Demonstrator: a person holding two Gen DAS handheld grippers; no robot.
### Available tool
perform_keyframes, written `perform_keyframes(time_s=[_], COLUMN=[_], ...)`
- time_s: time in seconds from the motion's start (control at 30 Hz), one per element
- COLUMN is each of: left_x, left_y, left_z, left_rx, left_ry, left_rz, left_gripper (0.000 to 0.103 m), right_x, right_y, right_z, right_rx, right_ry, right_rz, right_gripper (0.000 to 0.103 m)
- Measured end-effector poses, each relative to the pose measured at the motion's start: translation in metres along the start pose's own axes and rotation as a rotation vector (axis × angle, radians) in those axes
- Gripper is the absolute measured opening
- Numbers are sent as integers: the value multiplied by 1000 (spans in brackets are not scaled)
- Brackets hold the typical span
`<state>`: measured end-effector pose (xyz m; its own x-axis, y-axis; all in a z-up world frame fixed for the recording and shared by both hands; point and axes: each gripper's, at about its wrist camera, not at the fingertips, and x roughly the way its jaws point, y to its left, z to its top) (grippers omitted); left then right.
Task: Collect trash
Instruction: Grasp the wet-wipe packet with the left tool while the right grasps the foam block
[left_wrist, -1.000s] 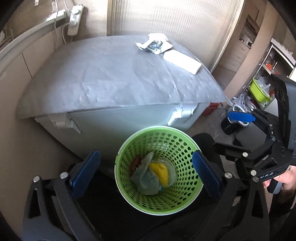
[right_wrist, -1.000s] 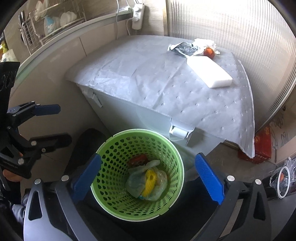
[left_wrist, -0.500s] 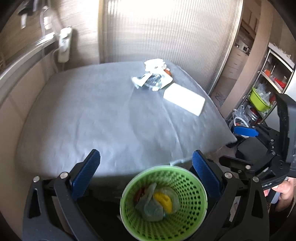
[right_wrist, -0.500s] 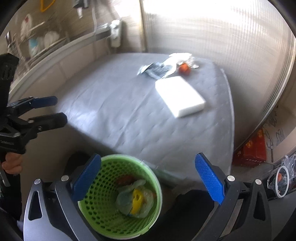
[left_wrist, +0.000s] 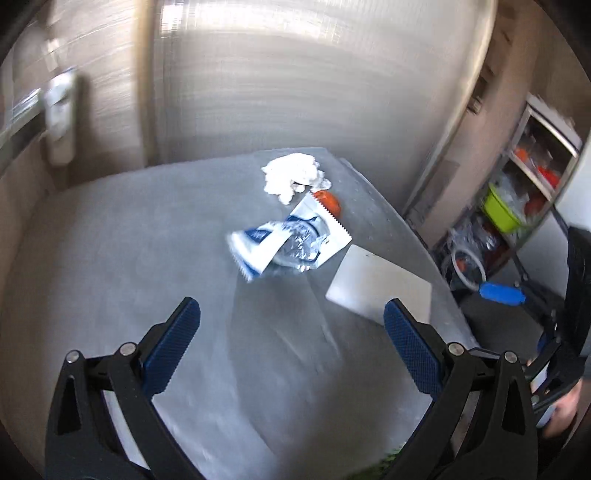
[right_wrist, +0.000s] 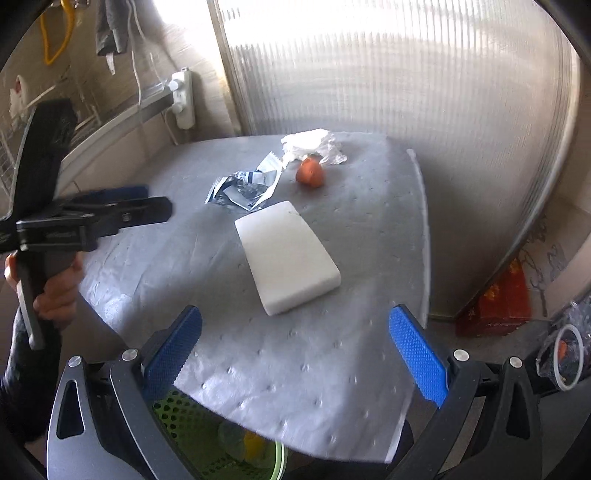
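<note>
On the grey padded table top (left_wrist: 110, 258) (right_wrist: 351, 258) lies trash at the far side: a torn blue-and-white foil wrapper (left_wrist: 288, 240) (right_wrist: 245, 184), a crumpled white tissue (left_wrist: 291, 175) (right_wrist: 310, 144) and a small orange-red lump (left_wrist: 330, 201) (right_wrist: 310, 172). A white foam block (left_wrist: 380, 286) (right_wrist: 286, 254) lies nearer. My left gripper (left_wrist: 291, 347) is open and empty above the table, short of the wrapper. Open and empty too, my right gripper (right_wrist: 295, 350) hangs over the near table edge before the block. The green perforated basket (right_wrist: 207, 439) shows below the edge, with trash inside.
A ribbed translucent panel (right_wrist: 388, 74) backs the table. A white power strip (right_wrist: 183, 98) hangs on the left wall. A shelf rack with a green bowl (left_wrist: 502, 208) stands at right. A red box (right_wrist: 495, 306) sits on the floor.
Both grippers have risen from over the green basket and now point across the table top towards the trash. The basket has dropped out of the left wrist view.
</note>
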<state>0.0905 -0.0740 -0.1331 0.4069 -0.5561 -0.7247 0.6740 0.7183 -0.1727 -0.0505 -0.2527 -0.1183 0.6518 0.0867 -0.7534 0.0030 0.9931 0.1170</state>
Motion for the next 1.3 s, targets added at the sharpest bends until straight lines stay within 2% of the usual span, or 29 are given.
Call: perform_keyframes(time_s=[0.17,0.33,0.5,0.8,1.03,1.2,1.3], left_x=[35,55,68,73,72,78,84], left_y=[7,4,5,14,20,11,2], left_z=[19,30,35,43,46,50,51], left_rx=[157,245,267,300,329,375,423], left_ry=[67,93,108,110,117,122,130], left_rz=[0,-5,-21,-28,-23,-23,-13], left_gripper=[95,95,95,95,95,95,95], right_x=[21,41,65,86,90,90,90], right_y=[3,3,-1,1,15,20,22], right_z=[12,23,30,43,46,44,46], right_rx=[-127,-191,-176,-209,-319,-351,-363], right_ry=[43,77,134,167,184,190,181], right_rz=[-7,23,105,142,106,106,93], right_gripper=[101,101,101,101,100,86,67])
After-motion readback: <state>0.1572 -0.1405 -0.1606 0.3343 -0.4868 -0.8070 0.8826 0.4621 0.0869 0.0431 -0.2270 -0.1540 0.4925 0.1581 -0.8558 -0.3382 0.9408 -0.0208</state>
